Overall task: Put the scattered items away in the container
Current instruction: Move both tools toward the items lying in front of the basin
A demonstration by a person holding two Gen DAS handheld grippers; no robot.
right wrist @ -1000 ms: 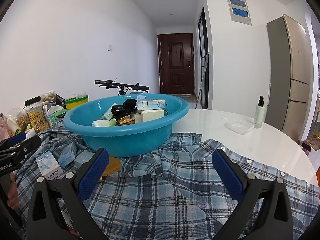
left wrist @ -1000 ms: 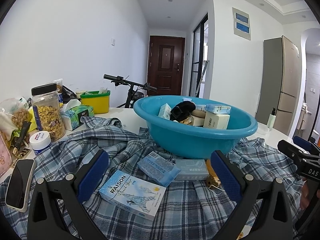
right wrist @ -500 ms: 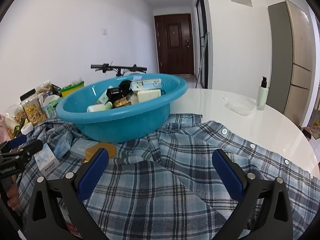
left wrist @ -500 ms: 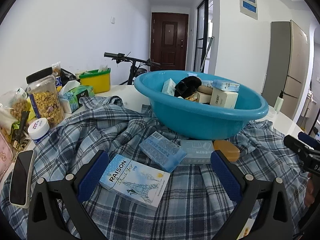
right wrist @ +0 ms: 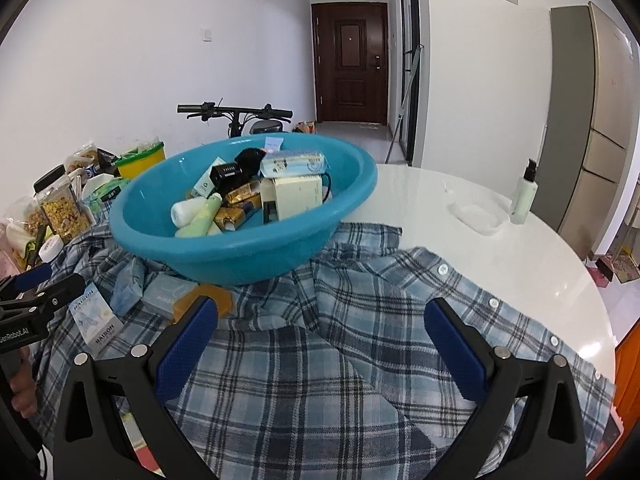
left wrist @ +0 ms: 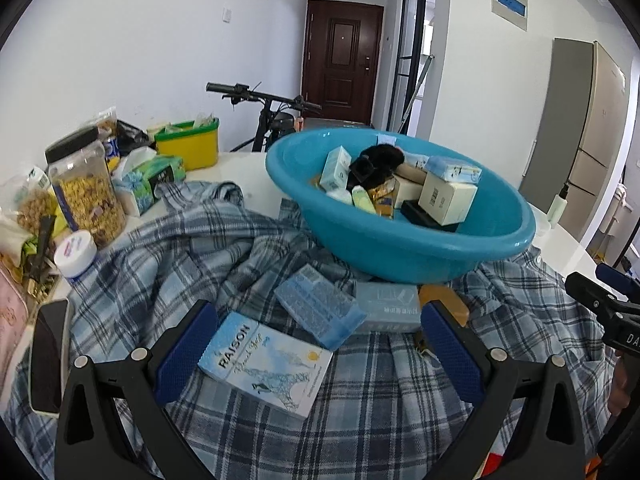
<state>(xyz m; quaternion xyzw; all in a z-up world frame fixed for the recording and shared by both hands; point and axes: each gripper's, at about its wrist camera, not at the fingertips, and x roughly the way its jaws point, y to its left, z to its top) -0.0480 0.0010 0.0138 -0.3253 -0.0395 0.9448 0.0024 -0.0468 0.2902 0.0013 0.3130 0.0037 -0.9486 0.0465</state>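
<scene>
Blue tub sits on the plaid shirt in the middle of the table, and it's already pretty full: small boxes, a white tube, gold packs, a black thing, approx a dozen bits inside. So I think most of the job is done.

What's left, as far as I can see, is 4 things lying on the shirt just in front of the tub. Nearest me is the RAISON box, flat, w/ its near left corner right by my left finger. Next to it is a bumpy blue box, tilted. Behind that is a pale blue pack, partly under the tub's edge. Beside it is an orange bar, half hidden.

My left gripper is spread wide w/ nothing in it, hanging low over those things. My right gripper is also spread wide and holds nothing, over bare shirt, well apart from the leftovers.

Jars, tissue pack etc. at the far left edge look like table stuff, but I can't tell if they count.

My guess: the RAISON box goes next, w/ the left side.
</scene>
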